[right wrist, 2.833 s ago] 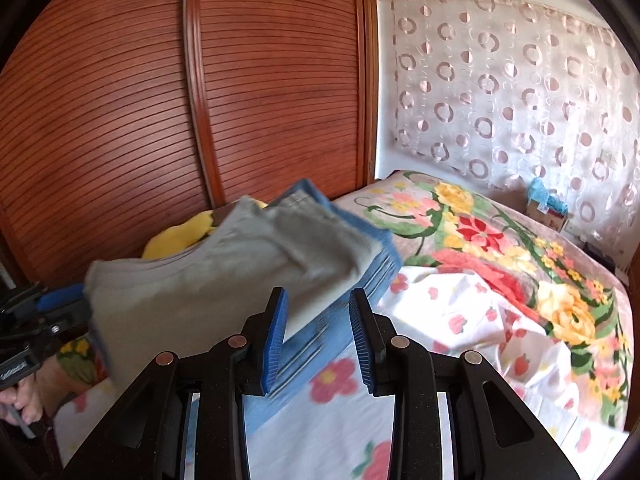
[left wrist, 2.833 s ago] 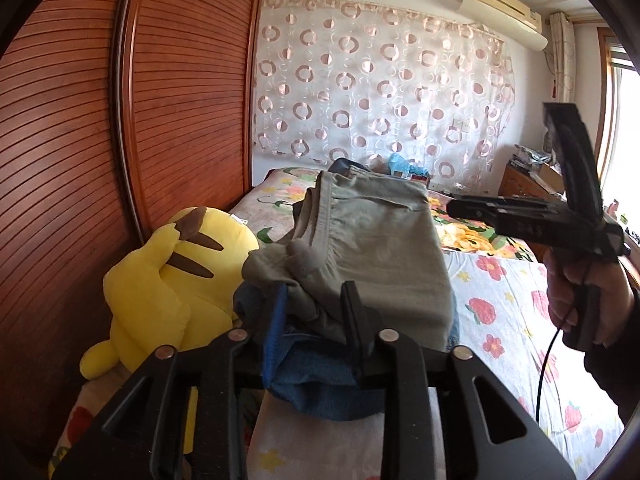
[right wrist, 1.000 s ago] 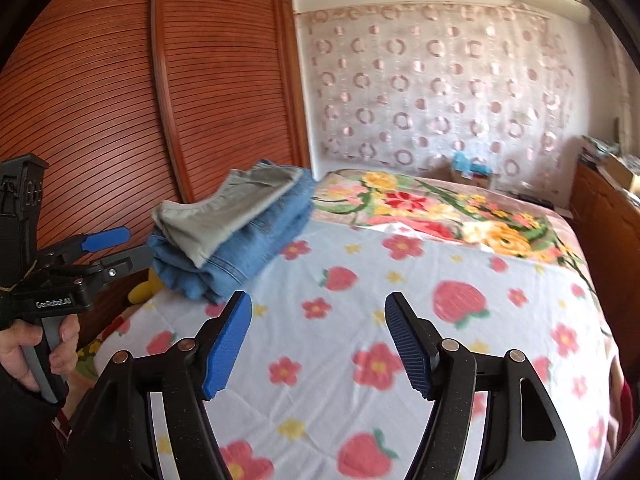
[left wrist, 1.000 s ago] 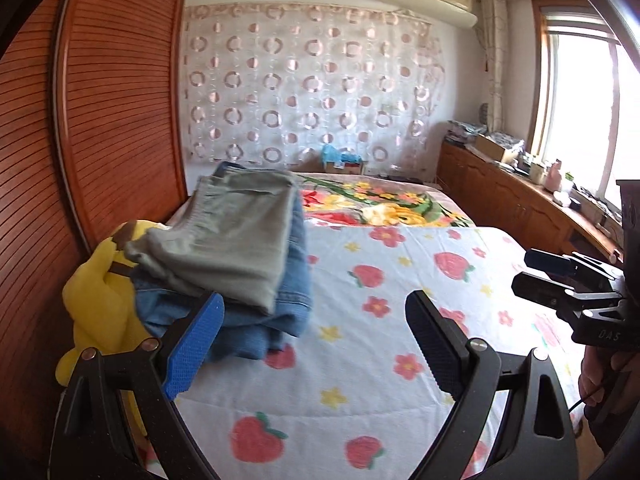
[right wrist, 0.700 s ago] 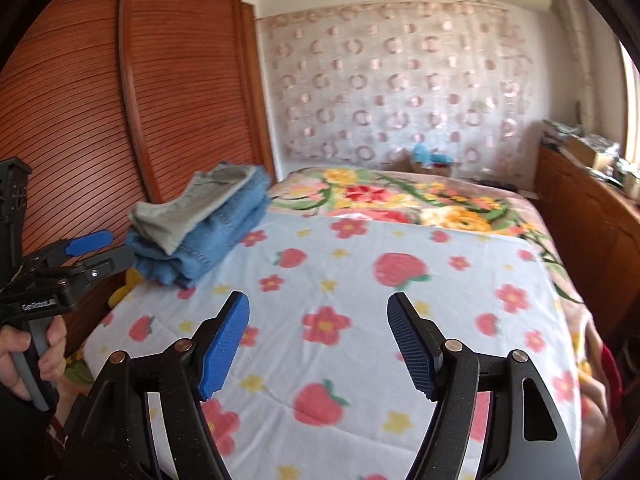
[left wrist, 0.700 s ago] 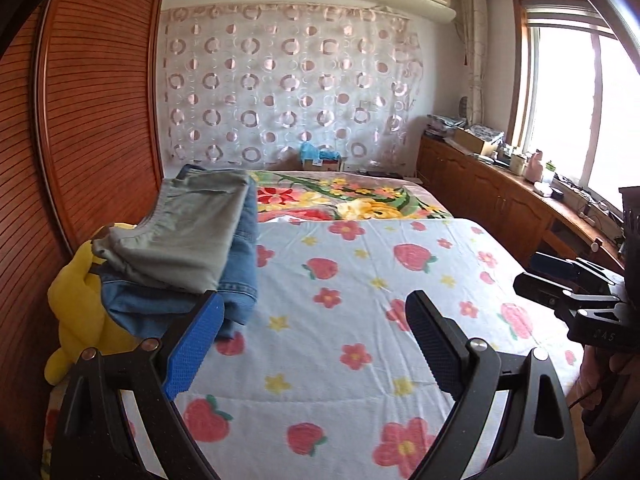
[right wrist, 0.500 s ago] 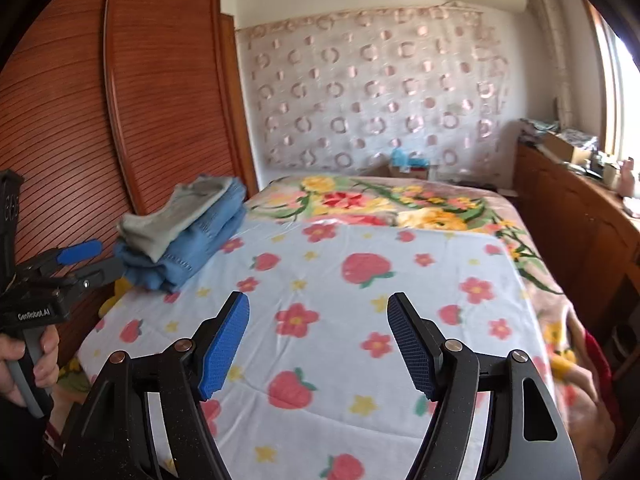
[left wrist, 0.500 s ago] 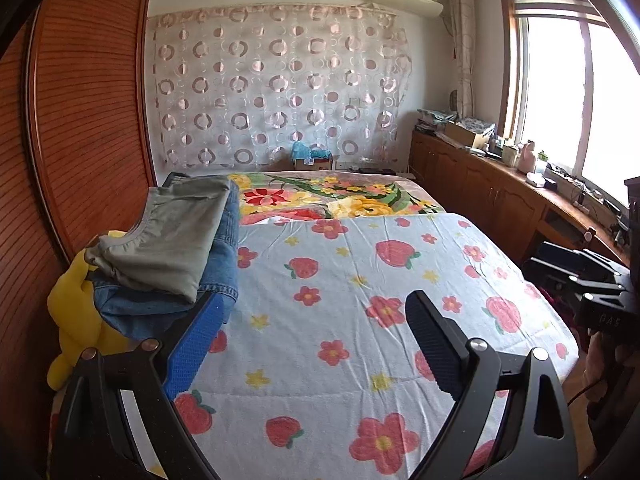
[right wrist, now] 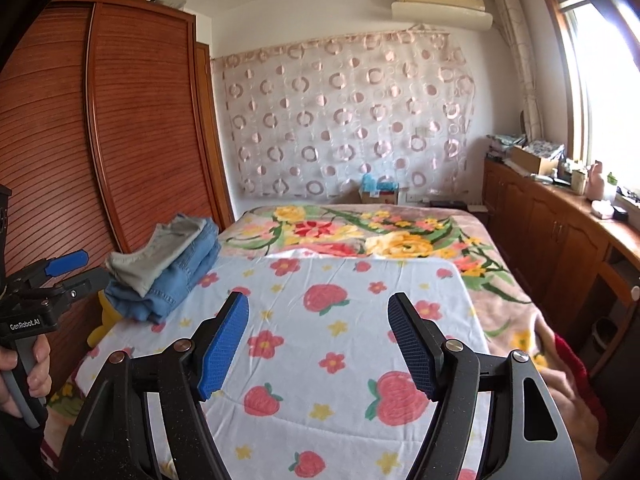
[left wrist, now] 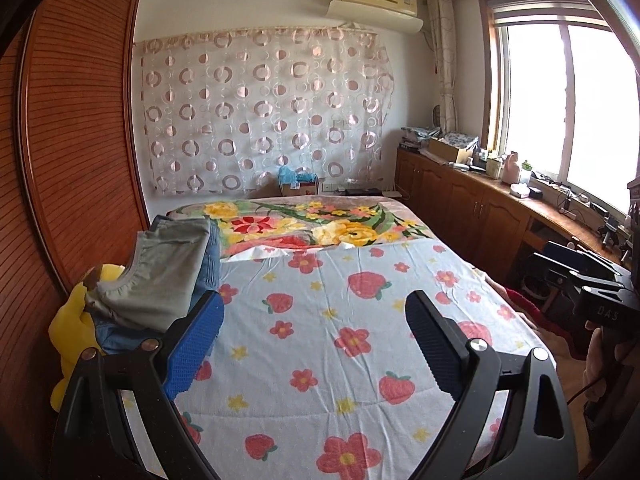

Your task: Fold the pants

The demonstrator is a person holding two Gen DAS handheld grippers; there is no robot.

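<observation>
Both grippers have drawn back from the folded pile since the earlier frames, when the left one was clamped on it; the room now shows far more of the bed.

Reading left to right in the right wrist view: at the far left edge the left gripper [right wrist: 78, 268] bears the white lettering "GenRobot.AI" on its black body, with a hand [right wrist: 38, 364] wrapped round its grey handle. Just right of it, at the left edge of the bed [right wrist: 360, 420], sit the folded grey pants [right wrist: 160, 252] on top of folded blue jeans [right wrist: 176, 280], hard against the wooden wardrobe [right wrist: 120, 120]. A yellow plush toy [right wrist: 102, 328] peeks out below the pile. From there the strawberry-print sheet [right wrist: 304, 360] runs bare to the right edge, giving wide free room.

In the left wrist view, the pile is at middle left and the right gripper [left wrist: 576, 268] at far right shows "DAS" on its dark housing; past it, low wooden cabinets [left wrist: 480, 208] run under the window [left wrist: 560, 92].

Left jaws stand spread wide, nothing between the blue pads. Right jaws have just been opening further and gape wide too, empty, over the sheet.
</observation>
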